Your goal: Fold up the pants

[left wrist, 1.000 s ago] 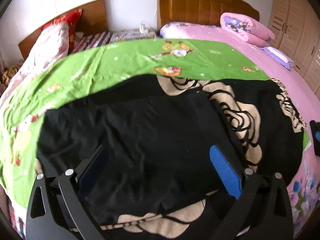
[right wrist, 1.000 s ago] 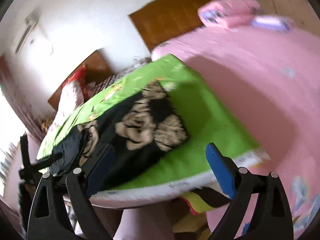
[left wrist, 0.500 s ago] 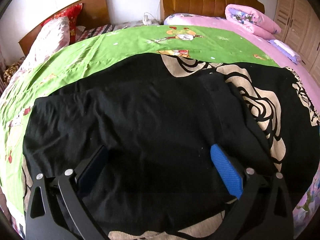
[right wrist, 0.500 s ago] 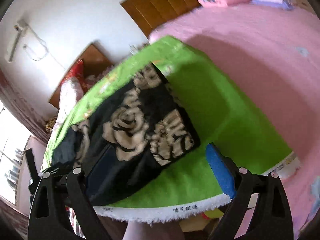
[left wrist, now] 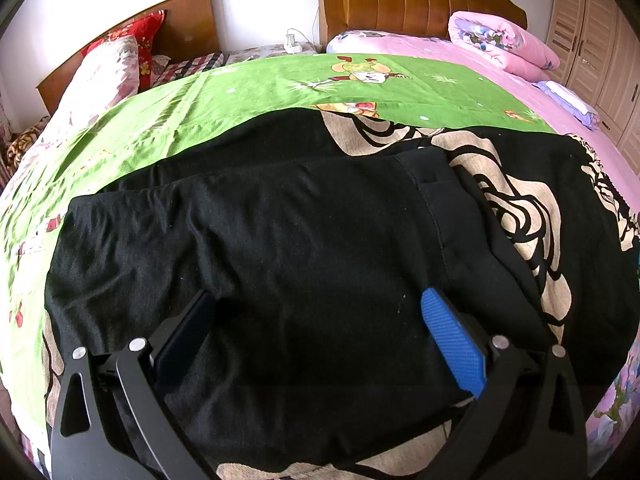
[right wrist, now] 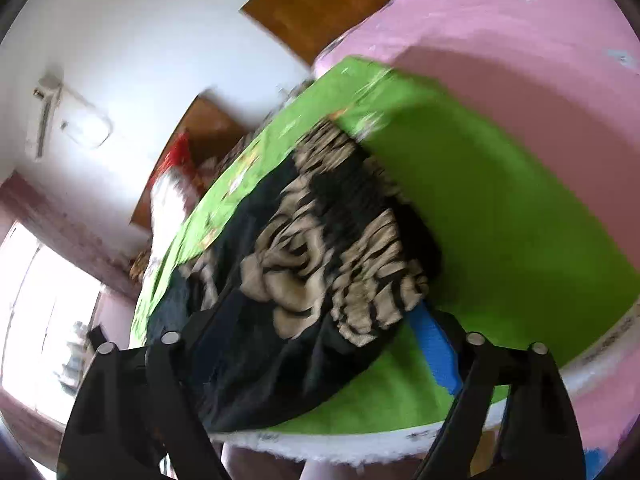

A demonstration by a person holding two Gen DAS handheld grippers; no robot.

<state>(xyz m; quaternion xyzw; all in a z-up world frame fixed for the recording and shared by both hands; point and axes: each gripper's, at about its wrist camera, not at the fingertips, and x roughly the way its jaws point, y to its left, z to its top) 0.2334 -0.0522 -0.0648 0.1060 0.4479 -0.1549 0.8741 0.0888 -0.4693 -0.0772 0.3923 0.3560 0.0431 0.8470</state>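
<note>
Pants (left wrist: 288, 248), plain black, lie spread across the middle of the left wrist view, on a black blanket with cream roses (left wrist: 520, 208) over a green sheet (left wrist: 240, 96) on the bed. Left gripper (left wrist: 316, 320) hovers low over them at the frame's bottom, jaws wide, nothing between them. Right gripper (right wrist: 316, 332), in its own blurred, tilted view, is also spread wide at the bottom, aimed at the rose blanket's lower edge.
</note>
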